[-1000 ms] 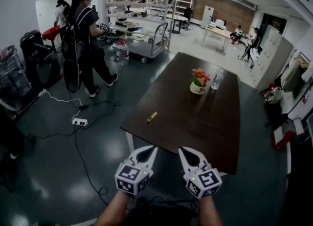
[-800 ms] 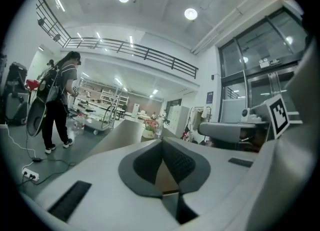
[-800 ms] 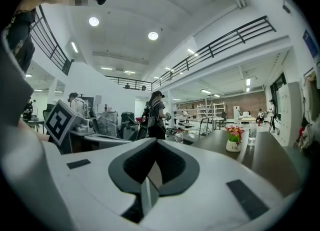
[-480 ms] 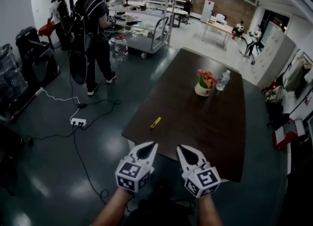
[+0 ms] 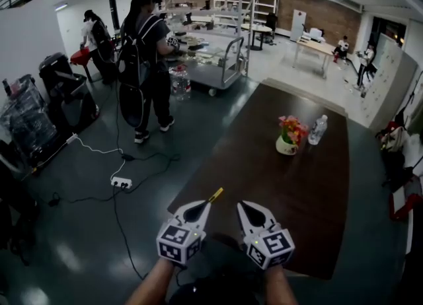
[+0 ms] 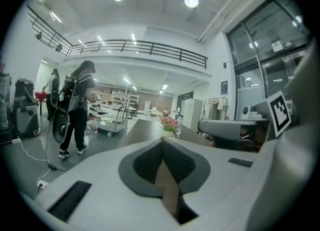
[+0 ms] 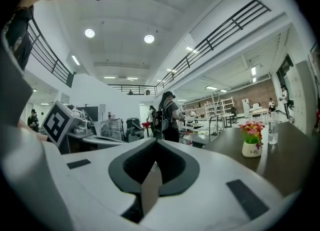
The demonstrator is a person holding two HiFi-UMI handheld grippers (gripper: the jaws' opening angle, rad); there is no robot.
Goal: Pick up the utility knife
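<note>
A small yellow utility knife (image 5: pixel 215 195) lies near the front left corner of the long dark table (image 5: pixel 291 178), partly hidden behind my left gripper's tip. My left gripper (image 5: pixel 207 203) is shut and empty, its tip just short of the knife. My right gripper (image 5: pixel 240 204) is beside it over the table's near end, also shut with nothing between its jaws. In both gripper views the jaws (image 6: pixel 162 142) (image 7: pixel 156 142) meet at the tips; the knife is not seen there.
A flower pot (image 5: pixel 289 134) and a water bottle (image 5: pixel 318 129) stand mid-table. A person with a backpack (image 5: pixel 149 66) stands at left by a trolley (image 5: pixel 218 59). A white cable and power strip (image 5: pixel 120 182) lie on the floor left of the table.
Both grippers and my view have moved forward toward the table. The knife, earlier well ahead of the left gripper, now sits right at its tip. Both stayed shut.
</note>
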